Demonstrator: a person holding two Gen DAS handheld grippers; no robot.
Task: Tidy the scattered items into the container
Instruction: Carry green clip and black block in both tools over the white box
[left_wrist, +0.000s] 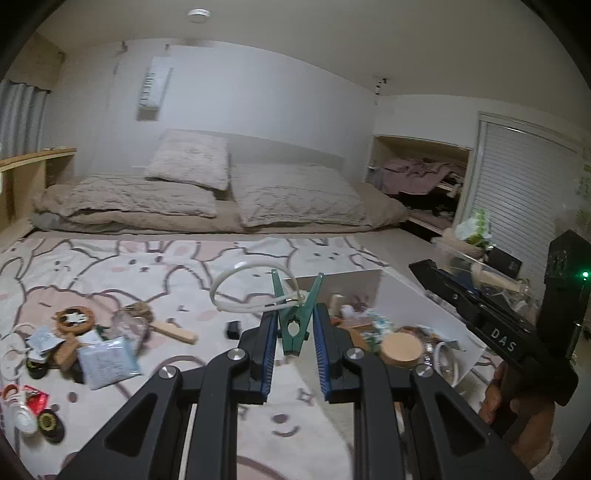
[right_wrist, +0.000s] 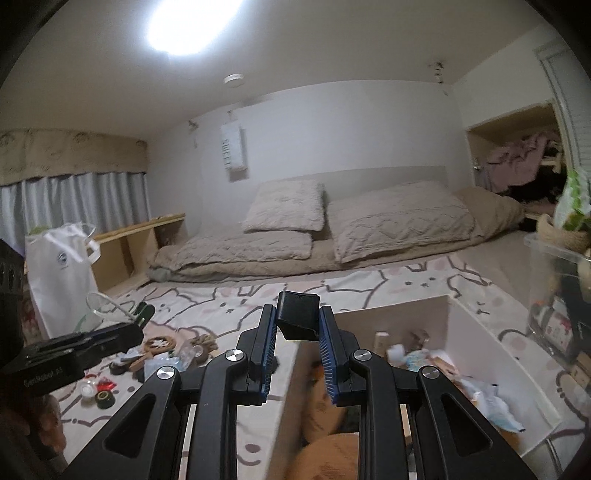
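Holding: both grippers carry an item, both near the box.
Left gripper (left_wrist: 294, 332): blue pads pinch a green clothespin (left_wrist: 295, 317); peg's handles stick up in a V past the fingertips.
Loop: white cord or band (left_wrist: 236, 291) hooked at the clothespin; where it attaches is hard to make out, looks clamped at the peg's wire.
Right gripper (right_wrist: 297, 325): fingers squeeze a small black block (right_wrist: 298, 314); what it is can't be told, top half sticks out above the pads.
Box (left_wrist: 417, 295): white, open-topped, on the mat right of the left gripper. In the right wrist view it sits directly under and ahead of the right gripper; near wall cut off by the fingers.
Box contents: round wooden lid (left_wrist: 400, 350), white ring, paper bits, wooden pieces; the rest is blurred clutter. Orange-brown shape at the bottom of the right wrist view is too blurred to name.
Scatter: on the bunny mat (left_wrist: 110, 266), left of the box: wooden round toy (left_wrist: 74, 317), wood stick (left_wrist: 177, 332), plastic packets (left_wrist: 107, 360), small black piece (left_wrist: 233, 329), tape rolls, red wrapper. Pile edge cut off at the frame's left.
Cross views: each gripper shows in the other's camera only from the side, tips partly hidden; a hand is just visible under each, mostly cut off.
Background: bed with beige pillows, white bag (right_wrist: 59, 273) by the curtain, right-side shelf clutter unreadable.
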